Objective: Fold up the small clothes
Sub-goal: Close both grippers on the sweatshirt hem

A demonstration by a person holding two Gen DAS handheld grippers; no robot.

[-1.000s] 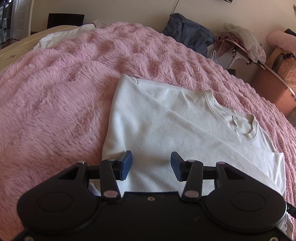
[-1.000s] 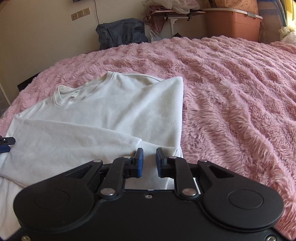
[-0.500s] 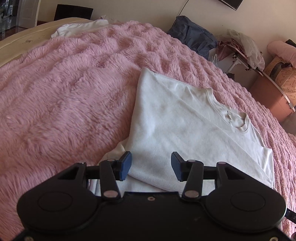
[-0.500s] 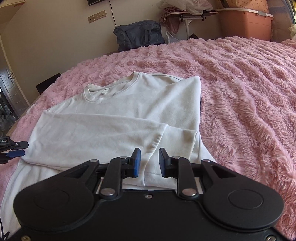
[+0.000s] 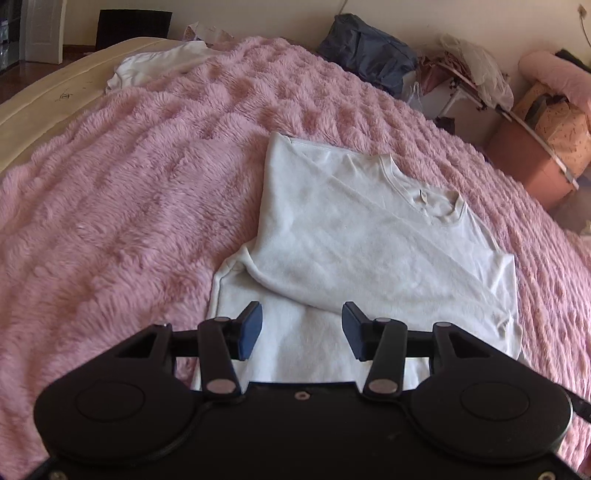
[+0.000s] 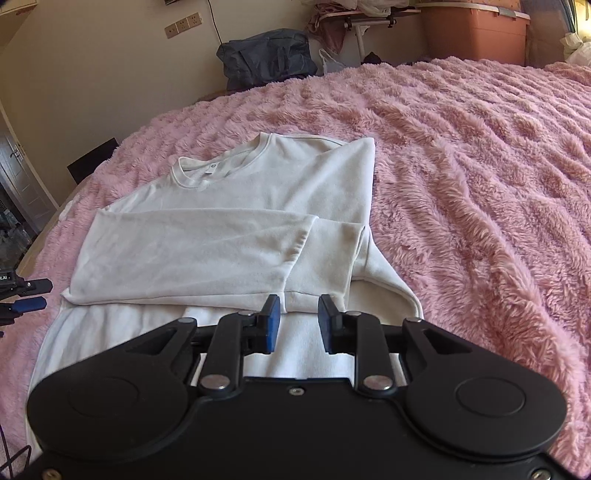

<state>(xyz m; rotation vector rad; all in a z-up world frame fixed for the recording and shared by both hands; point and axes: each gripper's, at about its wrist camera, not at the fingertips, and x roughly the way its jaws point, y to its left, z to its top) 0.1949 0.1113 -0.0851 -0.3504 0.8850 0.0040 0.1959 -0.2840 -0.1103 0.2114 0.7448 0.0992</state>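
Observation:
A white long-sleeved sweatshirt [image 5: 369,240] [image 6: 240,206] lies flat on a fluffy pink blanket [image 5: 129,203] [image 6: 480,166], collar [image 6: 214,166] towards the far wall. Both sleeves are folded across its chest; the upper sleeve [image 6: 184,251] runs from left to right. My left gripper [image 5: 301,314] hovers open over the shirt's lower part, with nothing between its fingers. My right gripper [image 6: 299,306] hangs above the sleeve cuffs, jaws a narrow gap apart and holding nothing. The left gripper's tips [image 6: 26,299] show at the left edge of the right wrist view.
Another white garment [image 5: 155,66] lies at the blanket's far left, beside bare mattress [image 5: 44,96]. Beyond the bed stand a dark blue bag [image 5: 369,55] [image 6: 266,55], a small table heaped with clothes [image 5: 469,74] and an orange storage box [image 6: 476,33].
Both grippers have drawn back and risen from the shirt, so more of its lower half shows. The right jaws have parted a little. The shirt lies as before.

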